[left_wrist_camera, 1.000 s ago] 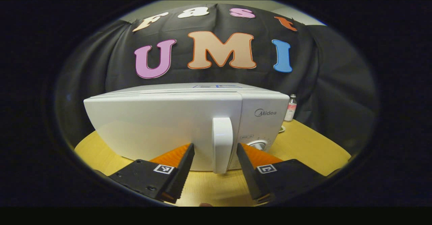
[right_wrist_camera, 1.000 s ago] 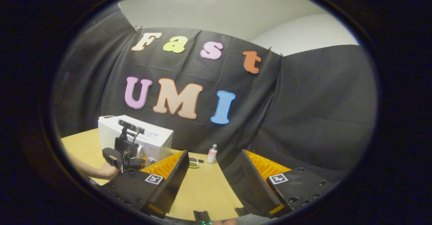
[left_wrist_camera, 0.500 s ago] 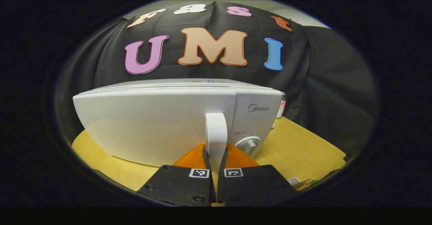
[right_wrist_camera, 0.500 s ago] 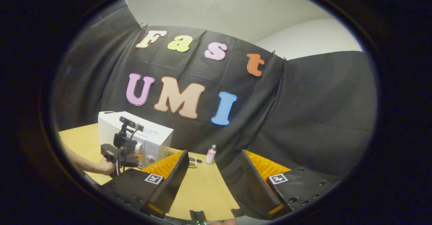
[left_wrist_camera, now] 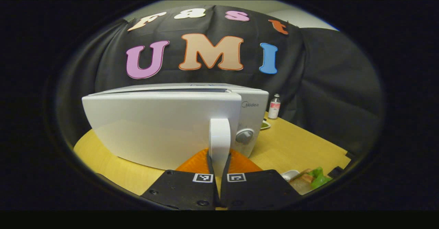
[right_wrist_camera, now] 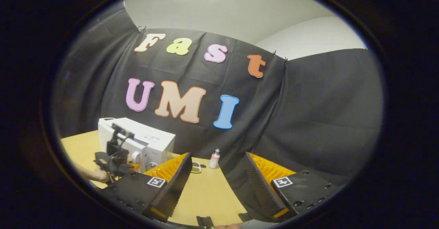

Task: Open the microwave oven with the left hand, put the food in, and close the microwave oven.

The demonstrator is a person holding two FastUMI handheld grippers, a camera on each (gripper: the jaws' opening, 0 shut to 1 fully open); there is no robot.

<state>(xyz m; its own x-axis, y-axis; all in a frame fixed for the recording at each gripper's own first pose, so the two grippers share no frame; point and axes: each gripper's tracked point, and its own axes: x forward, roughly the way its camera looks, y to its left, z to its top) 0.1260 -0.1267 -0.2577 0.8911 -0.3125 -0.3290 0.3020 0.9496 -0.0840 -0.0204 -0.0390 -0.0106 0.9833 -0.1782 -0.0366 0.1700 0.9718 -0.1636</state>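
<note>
The left gripper [left_wrist_camera: 219,160] grips the door handle [left_wrist_camera: 219,139]; door [left_wrist_camera: 161,126] seems slightly ajar. Right gripper [right_wrist_camera: 217,177] open.

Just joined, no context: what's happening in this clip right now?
A person is working a microwave oven on a yellow table with two handheld grippers. The left gripper has its jaws closed on the white door handle, and the door stands slightly ajar, a gap showing along its top edge. The right gripper hangs open over the table, holding nothing. The food, in a container near the front edge, is not yet picked up. A small bottle stands behind.
</note>
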